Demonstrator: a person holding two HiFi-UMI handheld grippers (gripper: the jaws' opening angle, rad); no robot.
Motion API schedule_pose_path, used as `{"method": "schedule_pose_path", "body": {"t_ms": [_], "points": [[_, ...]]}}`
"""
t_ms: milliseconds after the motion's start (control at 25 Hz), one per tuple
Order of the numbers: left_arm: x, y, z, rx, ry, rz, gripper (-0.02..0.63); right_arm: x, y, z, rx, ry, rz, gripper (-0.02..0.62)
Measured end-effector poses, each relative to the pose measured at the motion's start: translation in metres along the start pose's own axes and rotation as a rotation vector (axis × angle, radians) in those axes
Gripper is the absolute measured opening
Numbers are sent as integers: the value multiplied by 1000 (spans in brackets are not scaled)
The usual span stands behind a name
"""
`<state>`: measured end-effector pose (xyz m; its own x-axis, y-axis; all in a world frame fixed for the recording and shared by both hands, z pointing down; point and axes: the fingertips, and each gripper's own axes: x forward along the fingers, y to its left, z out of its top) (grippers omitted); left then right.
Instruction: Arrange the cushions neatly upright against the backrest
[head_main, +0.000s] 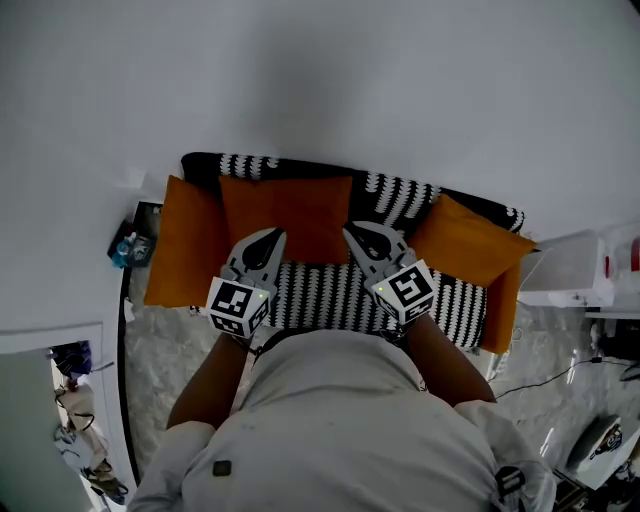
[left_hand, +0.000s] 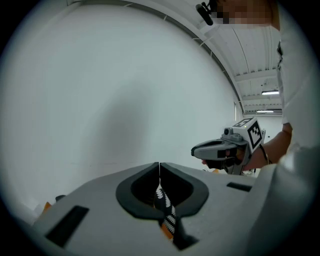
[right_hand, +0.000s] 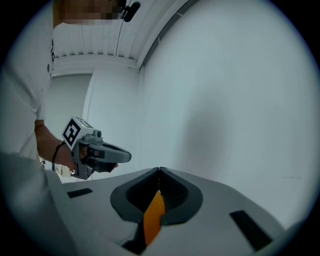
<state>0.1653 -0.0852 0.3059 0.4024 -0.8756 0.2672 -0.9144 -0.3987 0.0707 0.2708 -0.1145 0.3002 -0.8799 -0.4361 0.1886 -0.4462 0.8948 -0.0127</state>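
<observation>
Head view, looking steeply down. A plain pale wall fills the upper half. Below it stands the sofa, covered in black-and-white stripes, with its backrest running along the seat's 12 o'clock side and marbled floor toward 8 o'clock. Three orange cushions are in view. The left cushion, at 9 o'clock of the seat, stands at the sofa's end and reaches past its front edge. The centre cushion, at 12 o'clock, lies flat-faced against the backrest. The right cushion, at 2 o'clock, is rotated so that one corner points toward the seat. A further orange piece at 4 o'clock may be another cushion or an arm pad; this angle does not settle which. The left gripper and right gripper hover side by side over the seat's rear edge, both pointing at the centre cushion's lower edge. Each gripper view shows the jaws pressed together at their tips with nothing pinched; only striped cloth and orange fabric show through the gap behind the tips. Judged progress: the centre cushion looks roughly placed. The right cushion needs squaring and standing up, and the left cushion needs moving from the end onto the backrest.
</observation>
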Motion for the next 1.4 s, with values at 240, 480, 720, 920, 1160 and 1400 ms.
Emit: {"method": "schedule_pose_path", "body": {"t_ms": [240, 480, 720, 920, 1160, 1400], "points": [[19, 53, -28, 9, 72, -76, 11, 47, -9, -15, 10, 40, -35, 23], [44, 98, -53, 68, 132, -125, 12, 92, -23, -43, -12, 111, -34, 25], [81, 146, -95, 138, 233, -164, 18, 140, -39, -82, -67, 211, 12, 28], [113, 178, -126, 189, 314, -211, 80, 179, -58, -119, -118, 304, 60, 123], [143, 205, -176, 244, 443, -304, 142, 220, -77, -176, -174, 440, 131, 190], [174, 236, -234, 311, 565, -357, 196, 255, -100, -241, -215, 571, 193, 242]]}}
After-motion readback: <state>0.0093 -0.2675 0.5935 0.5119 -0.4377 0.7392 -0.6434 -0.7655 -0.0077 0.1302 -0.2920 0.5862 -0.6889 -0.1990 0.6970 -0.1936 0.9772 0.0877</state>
